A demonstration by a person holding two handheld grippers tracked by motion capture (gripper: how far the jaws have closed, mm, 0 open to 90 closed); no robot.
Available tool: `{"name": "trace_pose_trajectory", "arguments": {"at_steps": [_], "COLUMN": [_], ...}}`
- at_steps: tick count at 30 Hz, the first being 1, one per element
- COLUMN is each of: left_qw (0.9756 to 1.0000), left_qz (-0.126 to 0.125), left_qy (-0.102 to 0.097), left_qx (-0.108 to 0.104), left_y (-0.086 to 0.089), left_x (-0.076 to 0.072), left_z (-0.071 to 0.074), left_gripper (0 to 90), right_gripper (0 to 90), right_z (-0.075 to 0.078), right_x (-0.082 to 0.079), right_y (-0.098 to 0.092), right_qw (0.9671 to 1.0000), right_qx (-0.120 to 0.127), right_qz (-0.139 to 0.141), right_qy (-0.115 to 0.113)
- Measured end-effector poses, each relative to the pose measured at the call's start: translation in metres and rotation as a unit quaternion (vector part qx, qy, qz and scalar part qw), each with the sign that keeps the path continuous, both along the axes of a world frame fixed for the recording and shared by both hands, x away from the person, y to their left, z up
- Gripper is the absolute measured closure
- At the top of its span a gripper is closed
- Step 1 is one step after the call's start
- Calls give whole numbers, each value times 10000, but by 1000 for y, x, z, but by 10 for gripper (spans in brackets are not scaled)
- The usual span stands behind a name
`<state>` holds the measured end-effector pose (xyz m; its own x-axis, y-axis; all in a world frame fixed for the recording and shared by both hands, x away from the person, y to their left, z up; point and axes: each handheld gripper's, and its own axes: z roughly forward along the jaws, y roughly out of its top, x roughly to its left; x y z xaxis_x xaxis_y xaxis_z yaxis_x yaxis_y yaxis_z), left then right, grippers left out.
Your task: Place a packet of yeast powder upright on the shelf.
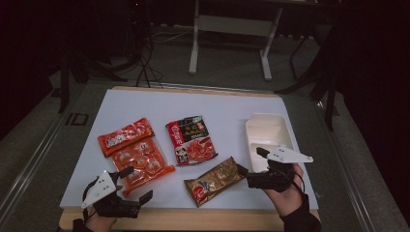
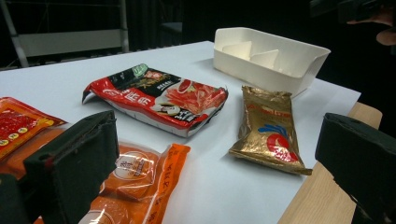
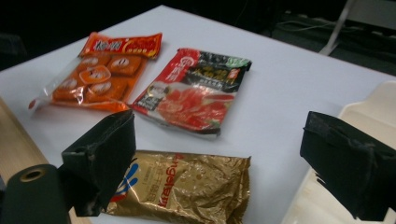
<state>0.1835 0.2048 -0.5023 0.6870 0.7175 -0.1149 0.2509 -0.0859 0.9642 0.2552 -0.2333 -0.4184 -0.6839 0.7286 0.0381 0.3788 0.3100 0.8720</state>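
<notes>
Right claw (image 1: 250, 169), jaws spread and holding nothing, hovers at the gold snack packet (image 1: 215, 180) near the desk's (image 1: 145, 104) front edge, beside the white tray (image 1: 268, 126). Left claw (image 1: 136, 184) gapes wide too, over the orange packet (image 1: 142, 164).
</notes>
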Motion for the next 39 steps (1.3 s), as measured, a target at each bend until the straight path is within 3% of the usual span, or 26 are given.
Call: {"name": "trace_pose_trajectory", "arguments": {"at_steps": [16,19,29,30,34,36,39], "left_qw": [10000,10000,9999,9999,9998,9998,9997], "left_qz": [-55,-61,-78,-79,-92,-116,-190], "left_qy": [40,27,26,22,23,22,15], "left_qx": [73,74,144,147,164,177,144], "left_y": [-2,-2,-4,-4,-4,-4,-5], "left_x": [1,1,1,0,1,1,0], "left_z": [-1,-1,-1,-1,-1,-1,-1], "left_gripper": [0,0,0,0,0,0,0], "right_gripper": [158,184,213,214,215,216,215], "right_z": [-42,-54,-77,-81,-87,-92,-95], "right_x": [13,15,23,23,23,24,25], "right_y": [17,21,21,23,26,29,31], "right_qw": [9977,9968,9932,9920,9901,9879,9868], "right_qx": [-154,-374,-684,-846,-1049,-1271,-1346], "right_qz": [73,50,-166,-212,-242,-244,-219], "right_qy": [660,700,926,916,896,856,869]}}
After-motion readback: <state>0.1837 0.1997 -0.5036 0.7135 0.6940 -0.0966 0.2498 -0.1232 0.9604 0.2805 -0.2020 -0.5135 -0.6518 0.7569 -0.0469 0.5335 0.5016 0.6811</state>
